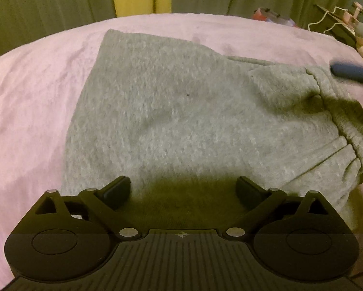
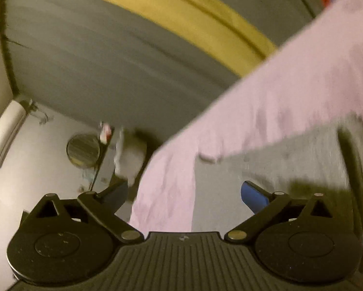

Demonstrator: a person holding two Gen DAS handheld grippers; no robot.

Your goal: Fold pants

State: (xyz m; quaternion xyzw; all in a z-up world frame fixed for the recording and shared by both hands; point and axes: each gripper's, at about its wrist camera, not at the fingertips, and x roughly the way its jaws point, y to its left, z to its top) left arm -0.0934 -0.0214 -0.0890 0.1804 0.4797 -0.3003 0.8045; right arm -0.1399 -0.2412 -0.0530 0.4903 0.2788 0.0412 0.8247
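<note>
Between your left gripper's [image 1: 182, 189] wide-apart jaws there is only the near edge of the grey, soft knitted cotton pants [image 1: 181, 111], nothing pinched. The pants lie folded on the pale pink bed sheet [image 1: 36, 92], the gathered elastic waistband [image 1: 351, 131] at three o'clock. Your right gripper [image 2: 185, 194] also stands open and empty, the grey cloth at its two o'clock. Expect light, limp fabric that sags and drags on the sheet; I'd take hold at the thick waistband or a folded edge, pinching every layer.
</note>
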